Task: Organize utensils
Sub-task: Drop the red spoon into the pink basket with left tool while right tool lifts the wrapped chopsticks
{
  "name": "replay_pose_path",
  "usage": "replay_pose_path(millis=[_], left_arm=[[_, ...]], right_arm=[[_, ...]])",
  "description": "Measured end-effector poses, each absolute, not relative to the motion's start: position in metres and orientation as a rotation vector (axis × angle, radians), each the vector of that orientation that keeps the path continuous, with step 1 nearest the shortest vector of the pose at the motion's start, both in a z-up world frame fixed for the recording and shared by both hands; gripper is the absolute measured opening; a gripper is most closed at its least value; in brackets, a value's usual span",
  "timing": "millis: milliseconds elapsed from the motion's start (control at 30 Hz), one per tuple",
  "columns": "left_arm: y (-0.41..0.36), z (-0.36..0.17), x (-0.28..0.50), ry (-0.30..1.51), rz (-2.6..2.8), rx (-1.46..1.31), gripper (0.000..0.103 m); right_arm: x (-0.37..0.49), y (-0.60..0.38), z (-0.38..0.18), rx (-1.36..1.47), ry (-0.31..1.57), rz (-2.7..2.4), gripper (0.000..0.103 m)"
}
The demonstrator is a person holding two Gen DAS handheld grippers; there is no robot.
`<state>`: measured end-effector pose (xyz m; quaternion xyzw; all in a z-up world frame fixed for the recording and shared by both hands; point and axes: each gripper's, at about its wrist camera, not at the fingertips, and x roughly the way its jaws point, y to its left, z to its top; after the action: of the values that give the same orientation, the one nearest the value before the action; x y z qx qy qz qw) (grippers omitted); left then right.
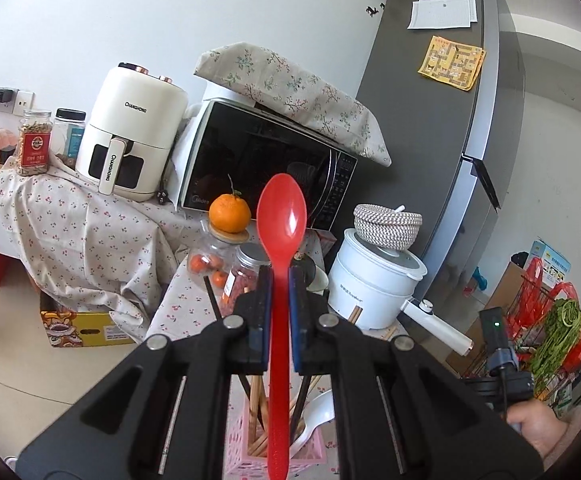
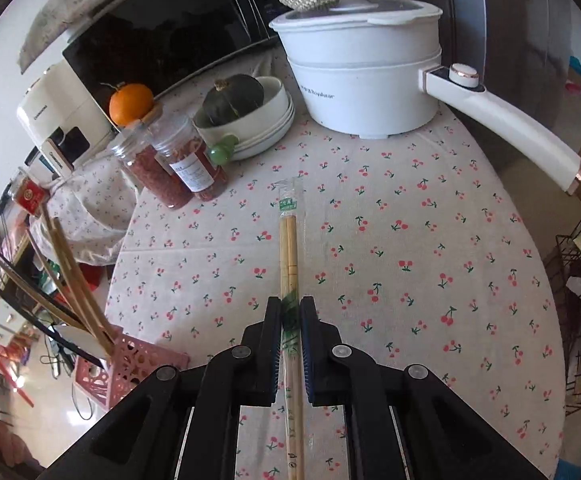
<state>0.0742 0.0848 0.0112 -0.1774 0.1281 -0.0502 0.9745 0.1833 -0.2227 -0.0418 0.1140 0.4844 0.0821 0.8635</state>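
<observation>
My left gripper [image 1: 280, 280] is shut on a red plastic spoon [image 1: 281, 216], bowl up, held above a pink perforated utensil basket [image 1: 242, 446]. The basket holds several chopsticks [image 1: 256, 404] and a white spoon [image 1: 314, 414]. My right gripper [image 2: 290, 312] is shut on a pair of bamboo chopsticks in a clear wrapper [image 2: 289, 240], which lie along the cherry-print tablecloth [image 2: 410, 240]. The pink basket [image 2: 130, 364] with chopsticks shows at the left edge of the table in the right wrist view.
A white electric pot [image 2: 362, 80] with a long handle stands at the table's back. Stacked white bowls hold a dark squash [image 2: 234, 98]. Two spice jars [image 2: 178, 168] and an orange [image 2: 130, 104] stand at the back left. A microwave [image 1: 266, 164], an air fryer [image 1: 130, 144] and a fridge [image 1: 442, 140] stand behind.
</observation>
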Motion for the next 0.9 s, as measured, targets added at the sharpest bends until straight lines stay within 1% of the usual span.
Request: replay_pose_path(millis=[167,433,633,800,900], left_arm=[[0.069,0.0,0.085,0.227,-0.028,-0.338,0.009],[0.053,-0.018,0.096,0.201,0.082,-0.281,0.009],[0.052,-0.032,0.095,0.274,0.078,-0.293,0.01],[0.057,-0.032,0.087,0.346,0.052,-0.296,0.011],[0.062,-0.029,0.08,0.385,0.029,-0.292,0.014]], right_arm=[[0.147,-0.225,-0.008,0.225,0.88,0.145,0.009],[0.128,-0.248,0.01,0.291,0.792,0.138,0.009],[0.121,-0.255,0.016,0.301,0.764,0.148,0.009],[0.116,-0.246,0.02,0.298,0.733,0.156,0.009],[0.111,-0.235,0.027,0.293,0.693,0.163,0.009]])
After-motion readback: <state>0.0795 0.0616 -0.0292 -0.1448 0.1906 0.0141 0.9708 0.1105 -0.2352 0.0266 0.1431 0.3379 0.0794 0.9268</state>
